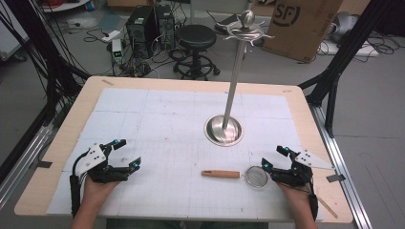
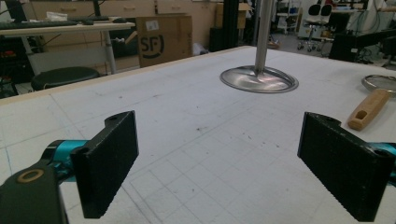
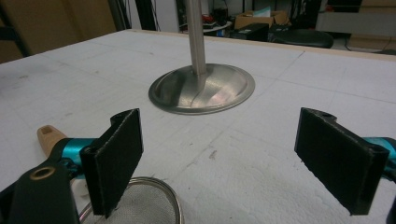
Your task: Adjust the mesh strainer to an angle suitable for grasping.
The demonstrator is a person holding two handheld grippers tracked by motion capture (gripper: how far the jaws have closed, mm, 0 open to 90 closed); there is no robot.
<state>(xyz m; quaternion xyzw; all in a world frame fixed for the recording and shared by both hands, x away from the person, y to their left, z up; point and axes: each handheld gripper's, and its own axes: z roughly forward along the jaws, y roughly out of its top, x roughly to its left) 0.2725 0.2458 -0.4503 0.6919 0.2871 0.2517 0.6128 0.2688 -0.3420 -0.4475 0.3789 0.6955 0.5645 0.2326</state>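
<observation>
We are working in a cluttered lab, with a stool, computer towers and a cardboard box on the floor beyond, at a wooden table [image 1: 57, 143] covered by a white gridded mat. A steel stand [image 1: 223, 130], a tall pole on a round base with hooks at its top, is rising from the far middle of the mat.

The strainer [image 1: 257, 176] is lying flat near our edge, well apart from the stand's base. Its long axis is running roughly left to right across the table: the wooden handle [image 1: 220, 174] is pointing toward our left, the mesh bowl toward our right.

We are holding the right gripper [image 1: 274, 159] just beside the mesh bowl, jaws spread wide and gripping nothing; in the right gripper view the bowl's rim is sitting by one jaw. The left gripper [image 1: 128, 152] is hovering well off to the left, equally wide open and empty.

We judge that we are approaching for the pick-up. The next move is probably calling for one gripper to straddle the handle or rim and close, likely before hanging the strainer on the stand.
</observation>
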